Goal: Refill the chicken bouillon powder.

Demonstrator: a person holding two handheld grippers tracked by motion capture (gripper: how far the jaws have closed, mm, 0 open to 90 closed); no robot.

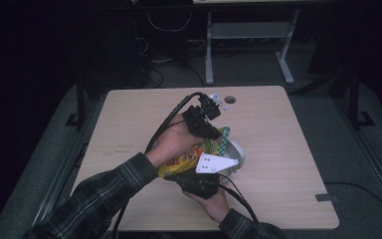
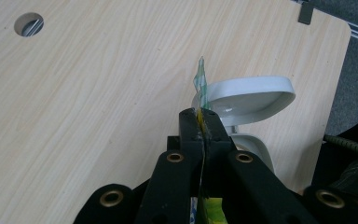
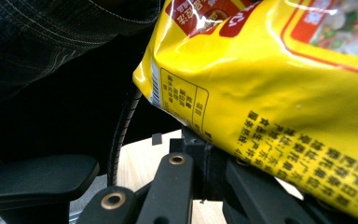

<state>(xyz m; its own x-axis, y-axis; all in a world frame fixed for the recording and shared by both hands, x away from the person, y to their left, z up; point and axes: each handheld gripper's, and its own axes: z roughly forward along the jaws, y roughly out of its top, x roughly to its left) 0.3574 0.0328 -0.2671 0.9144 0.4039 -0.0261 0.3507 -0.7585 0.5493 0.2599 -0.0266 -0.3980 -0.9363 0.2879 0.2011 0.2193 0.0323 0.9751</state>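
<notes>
A yellow printed snack bag (image 1: pixel 186 158) hangs over a white bowl (image 1: pixel 238 152) near the middle of the wooden table (image 1: pixel 278 124). My left gripper (image 1: pixel 218 132) comes from above and is shut on the bag's green checked top seal (image 2: pixel 201 81), with the bowl (image 2: pixel 247 95) just behind the jaws. In the left gripper view the left gripper (image 2: pixel 200 122) has its jaws pressed together on that thin edge. My right gripper (image 1: pixel 199 181), under its grey plate, holds the bag's lower end from the near side. The right gripper (image 3: pixel 209 148) is shut under the bag (image 3: pixel 270 79).
A round cable hole (image 1: pixel 230 99) lies at the table's far edge, also (image 2: pixel 29 23). Bare tabletop (image 2: pixel 98 93) stretches left and right of the bowl. A black chair seat (image 3: pixel 37 179) and a plaid sleeve (image 3: pixel 51 37) sit close by. A desk frame (image 1: pixel 248 35) stands beyond the table.
</notes>
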